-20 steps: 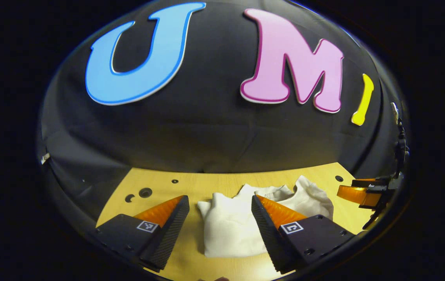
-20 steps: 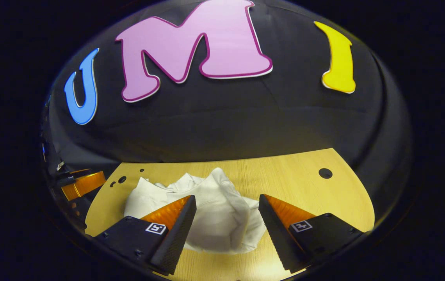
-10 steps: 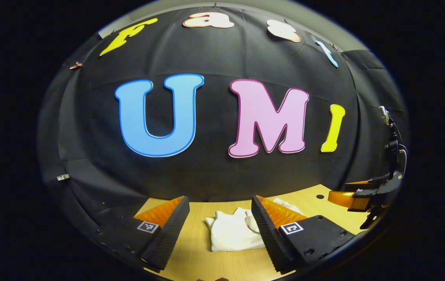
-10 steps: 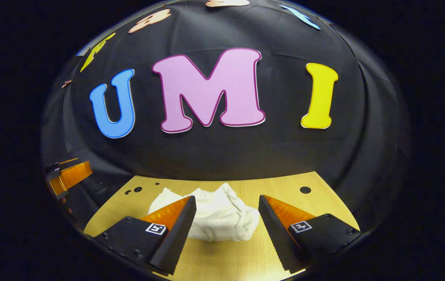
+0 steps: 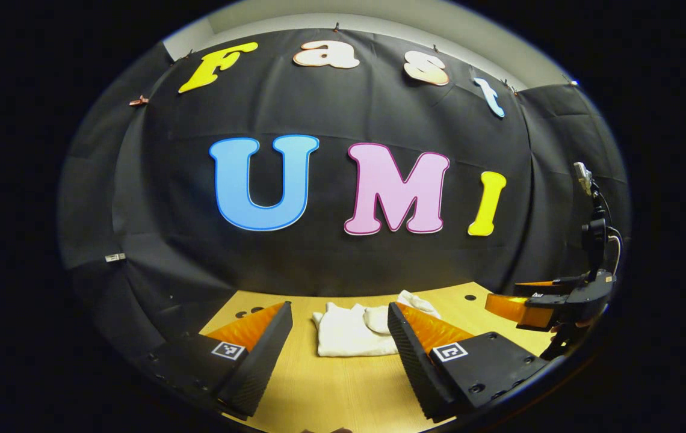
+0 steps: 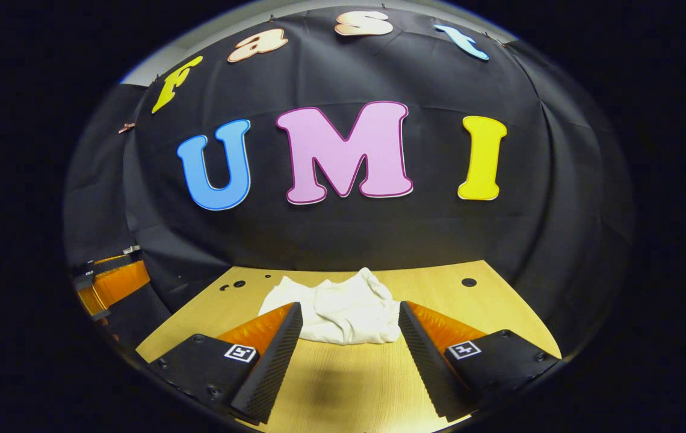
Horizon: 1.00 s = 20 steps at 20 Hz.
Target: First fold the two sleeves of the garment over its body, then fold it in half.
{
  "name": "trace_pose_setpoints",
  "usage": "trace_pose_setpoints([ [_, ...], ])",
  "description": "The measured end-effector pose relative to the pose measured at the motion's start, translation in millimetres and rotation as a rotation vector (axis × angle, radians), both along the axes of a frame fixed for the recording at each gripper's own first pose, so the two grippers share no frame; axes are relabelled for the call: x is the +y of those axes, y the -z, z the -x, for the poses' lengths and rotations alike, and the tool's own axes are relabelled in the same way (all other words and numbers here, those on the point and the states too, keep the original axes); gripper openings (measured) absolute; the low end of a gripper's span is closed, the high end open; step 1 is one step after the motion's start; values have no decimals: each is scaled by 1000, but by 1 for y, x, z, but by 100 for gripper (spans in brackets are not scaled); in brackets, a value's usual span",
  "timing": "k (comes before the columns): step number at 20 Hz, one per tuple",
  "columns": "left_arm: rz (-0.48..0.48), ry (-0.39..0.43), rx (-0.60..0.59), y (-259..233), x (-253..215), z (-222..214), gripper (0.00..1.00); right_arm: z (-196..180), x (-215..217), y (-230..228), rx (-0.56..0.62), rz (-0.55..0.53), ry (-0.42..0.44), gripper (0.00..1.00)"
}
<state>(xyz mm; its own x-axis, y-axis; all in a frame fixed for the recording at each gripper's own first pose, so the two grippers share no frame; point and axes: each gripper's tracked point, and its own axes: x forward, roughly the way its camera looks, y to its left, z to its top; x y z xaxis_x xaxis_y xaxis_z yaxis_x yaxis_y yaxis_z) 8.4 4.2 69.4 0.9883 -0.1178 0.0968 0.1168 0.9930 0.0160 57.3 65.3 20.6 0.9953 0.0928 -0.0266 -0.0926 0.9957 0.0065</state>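
A white garment (image 5: 352, 329) lies folded into a small, somewhat rumpled bundle on the wooden table (image 5: 343, 385); in the right gripper view the same garment (image 6: 343, 310) sits near the table's far edge. My left gripper (image 5: 339, 316) is open, held back from the bundle with nothing between its fingers. My right gripper (image 6: 349, 316) is open too, short of the cloth and empty. In the left gripper view the right gripper (image 5: 529, 304) shows farther off at the right edge, and in the right gripper view the left gripper (image 6: 111, 282) shows at the left edge.
The tabletop has a few small round holes (image 6: 469, 282) near its far corners. The black cloth wall (image 5: 343, 252) rises straight behind the table's far edge.
Both grippers have drawn back and tilted up away from the garment, which now looks smaller and farther off. Both stay open and the bundle rests where it was.
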Motion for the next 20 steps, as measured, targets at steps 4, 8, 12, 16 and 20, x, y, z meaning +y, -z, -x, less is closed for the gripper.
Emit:
trace_pose_setpoints([
  [4,32,-16,-3,18,9,29,98,34,15,18,1,36,-12,98],
  [8,43,-39,-6,35,14,55,98,65,20,37,8,77,-17,98],
  [12,86,-43,24,57,18,75,98,84,24,56,52,30,-23,98],
  [16,65,-43,53,73,23,80,98,98,22,72,80,12,-9,98],
  [20,57,-31,83,86,21,79,98,102,30,92,128,-11,-15,98],
])
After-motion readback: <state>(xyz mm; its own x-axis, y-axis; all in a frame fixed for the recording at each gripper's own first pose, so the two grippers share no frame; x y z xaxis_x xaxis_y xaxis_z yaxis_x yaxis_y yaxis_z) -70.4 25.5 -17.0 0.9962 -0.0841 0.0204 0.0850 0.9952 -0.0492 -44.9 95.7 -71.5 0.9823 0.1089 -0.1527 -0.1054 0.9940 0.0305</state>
